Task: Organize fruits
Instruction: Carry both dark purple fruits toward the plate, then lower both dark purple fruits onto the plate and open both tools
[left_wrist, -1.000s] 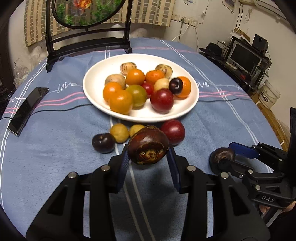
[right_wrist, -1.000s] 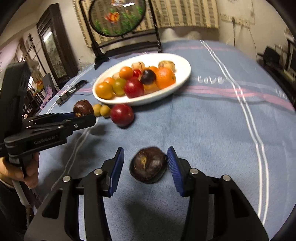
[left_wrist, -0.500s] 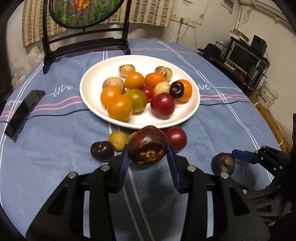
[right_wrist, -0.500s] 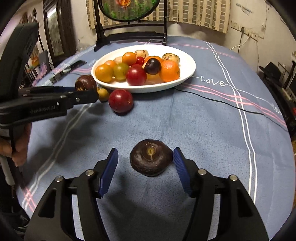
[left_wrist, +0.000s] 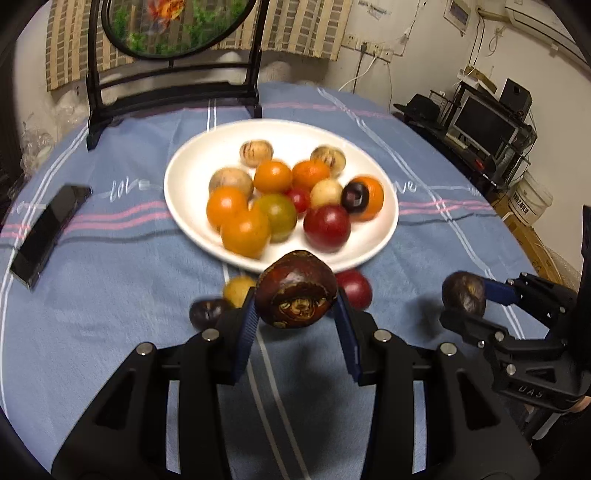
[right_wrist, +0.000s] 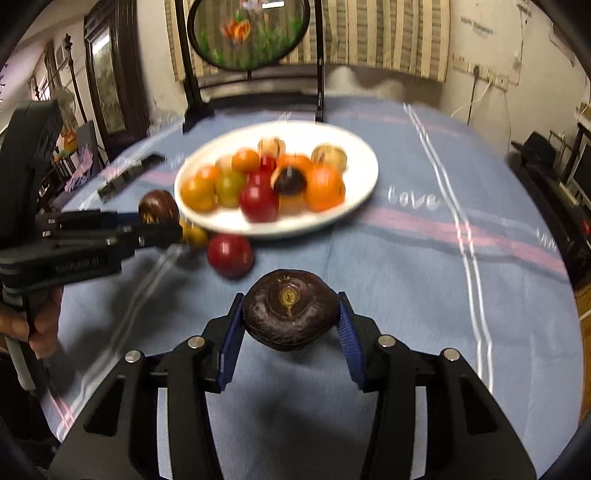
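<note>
My left gripper (left_wrist: 295, 300) is shut on a dark brown round fruit (left_wrist: 295, 288), held above the cloth just in front of the white plate (left_wrist: 295, 138) of orange, red and tan fruits. The right gripper (right_wrist: 291, 315) has its jaws closing, with both blue pads pressed on a second dark brown fruit (right_wrist: 291, 314) raised off the blue tablecloth. In the left wrist view that right gripper (left_wrist: 472, 306) and its fruit (left_wrist: 463, 297) are at the right. In the right wrist view the left gripper (right_wrist: 155, 227) holds its fruit (right_wrist: 159, 206) by the plate (right_wrist: 351, 155).
Loose on the cloth before the plate lie a red fruit (left_wrist: 356, 291), a yellow one (left_wrist: 238, 290) and a dark plum (left_wrist: 205, 314). A black phone (left_wrist: 48, 229) lies far left. A dark framed stand (left_wrist: 170, 88) rises behind the plate. A hand (right_wrist: 37, 325) grips the left handle.
The right gripper's jaws stood apart around the fruit lying on the cloth; now they clamp it and it has come up off the cloth. The left gripper keeps its fruit.
</note>
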